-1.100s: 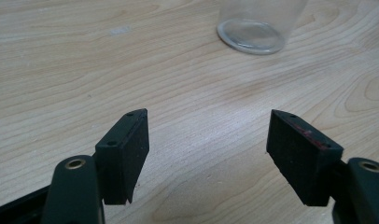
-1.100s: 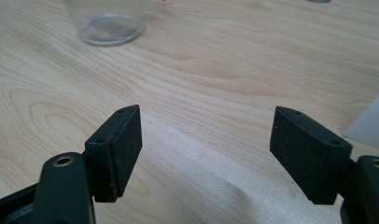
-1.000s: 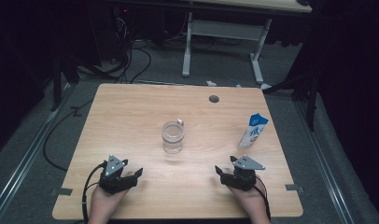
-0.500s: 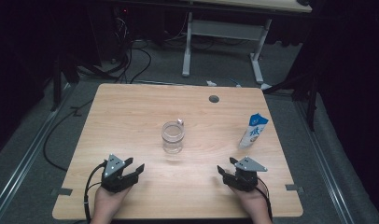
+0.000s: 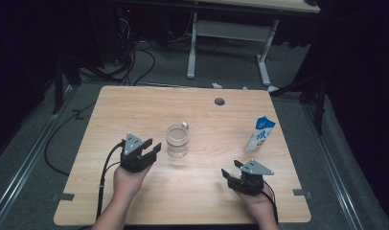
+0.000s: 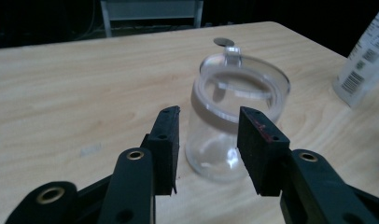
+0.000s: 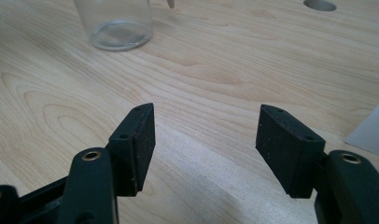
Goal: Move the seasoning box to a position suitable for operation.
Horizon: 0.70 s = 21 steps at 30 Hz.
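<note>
My left gripper (image 5: 151, 148) has slid toward the glass jar (image 5: 177, 141) at frame centre, jaws narrowing, nothing gripped (right gripper (image 5: 231, 170) released) — grasp coming.

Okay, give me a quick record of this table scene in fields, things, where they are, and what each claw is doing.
surface: wooden table
jar: clear glass jar, upright, mid-table, lid off
carton: carton, upright, near the right edge
left claw: left claw, beside the jar, aimed at it, not touching; jaws have just been closing, nothing between them
right claw: right claw, near the front edge, open, nothing between the jaws
hole: round hole at the far side
</note>
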Motion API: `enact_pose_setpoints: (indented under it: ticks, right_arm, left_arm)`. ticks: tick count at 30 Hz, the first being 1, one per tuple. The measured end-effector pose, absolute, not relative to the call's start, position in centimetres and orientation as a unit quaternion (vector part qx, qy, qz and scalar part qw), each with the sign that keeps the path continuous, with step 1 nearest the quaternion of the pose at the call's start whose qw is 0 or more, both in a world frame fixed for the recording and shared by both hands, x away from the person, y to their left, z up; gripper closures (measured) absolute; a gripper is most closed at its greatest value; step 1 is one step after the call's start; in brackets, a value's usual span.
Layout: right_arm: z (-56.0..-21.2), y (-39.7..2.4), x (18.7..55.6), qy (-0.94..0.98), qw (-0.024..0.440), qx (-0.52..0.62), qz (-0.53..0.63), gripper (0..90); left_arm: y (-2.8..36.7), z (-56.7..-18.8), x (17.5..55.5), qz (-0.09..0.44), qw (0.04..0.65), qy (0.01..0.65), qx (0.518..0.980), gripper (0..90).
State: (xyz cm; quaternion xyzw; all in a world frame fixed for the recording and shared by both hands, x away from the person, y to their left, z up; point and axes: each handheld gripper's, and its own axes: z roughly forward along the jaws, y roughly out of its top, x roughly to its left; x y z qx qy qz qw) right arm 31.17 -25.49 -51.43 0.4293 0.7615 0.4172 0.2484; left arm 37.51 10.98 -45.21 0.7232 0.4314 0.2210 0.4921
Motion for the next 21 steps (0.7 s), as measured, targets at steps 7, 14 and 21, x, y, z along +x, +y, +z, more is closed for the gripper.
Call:
enact_pose_setpoints:
  ticks: [7,14,21]
  right_arm:
    - [-51.4,-25.7,31.2,0.759,0.244,0.434,0.419,37.8]
    - [-51.4,-25.8,31.2,0.758,0.243,0.434,0.422,37.8]
    - [-51.4,-25.7,31.2,0.761,0.241,0.431,0.421,37.8]
  left_arm:
    - [8.9,-43.8,40.3,0.228,0.482,0.428,0.73,65.8]
    - [7.0,-43.1,42.6,0.22,0.467,0.435,0.738,80.4]
    - [5.4,-42.8,44.2,0.217,0.456,0.436,0.745,90.0]
